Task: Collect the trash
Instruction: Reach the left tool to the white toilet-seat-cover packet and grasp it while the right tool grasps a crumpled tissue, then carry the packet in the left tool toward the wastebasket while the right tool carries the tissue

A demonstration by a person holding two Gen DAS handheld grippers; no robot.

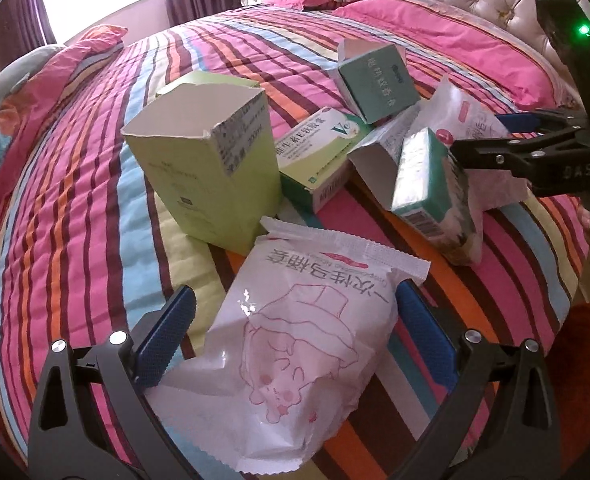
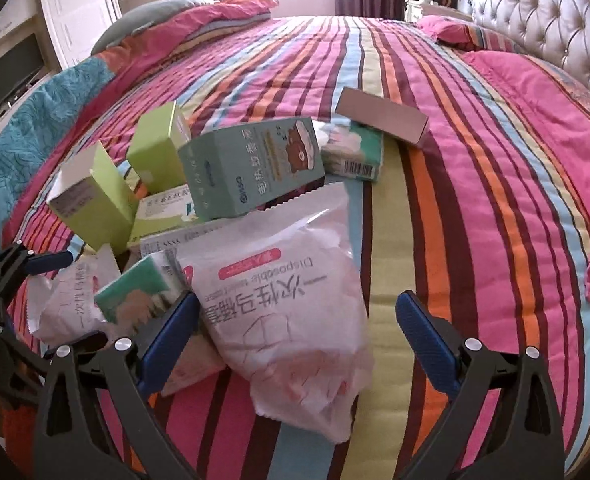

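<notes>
Trash: a loose heap of opened cartons and white printed pouches lying mid-bed on the striped quilt (image 2: pixel 475 208), which covers a bed with a tufted headboard (image 2: pixel 543 20) and pink pillows (image 1: pixel 435 36). Largest item, left wrist view: a pale green carton (image 1: pixel 211 168), upright with its top torn open, standing just behind a white pouch with a pink cartoon print (image 1: pixel 295 344). This pouch lies between the blue pads of the left claw (image 1: pixel 295 316); the right pad meets the pouch edge, the left pad stands apart from it, so the jaws are wide and nothing is gripped. Beside the green carton lie a flat white-and-green medicine box (image 1: pixel 319 152), a teal carton (image 1: pixel 375 80) tilted on the heap, and a green-and-white carton (image 1: pixel 427 184) on its side. Right wrist view: a second white pouch marked "Disposable" (image 2: pixel 291 316) lies between the pads of the right claw (image 2: pixel 297 312), close against the left pad and clear of the right one; jaws part open, no hold. Crowding this claw on its left is a small green-and-white carton (image 2: pixel 143 296), touching the pouch; behind leans a teal carton with a bear picture (image 2: pixel 255 168). Further back, a brown-faced box (image 2: pixel 383 120) lies apart.
</notes>
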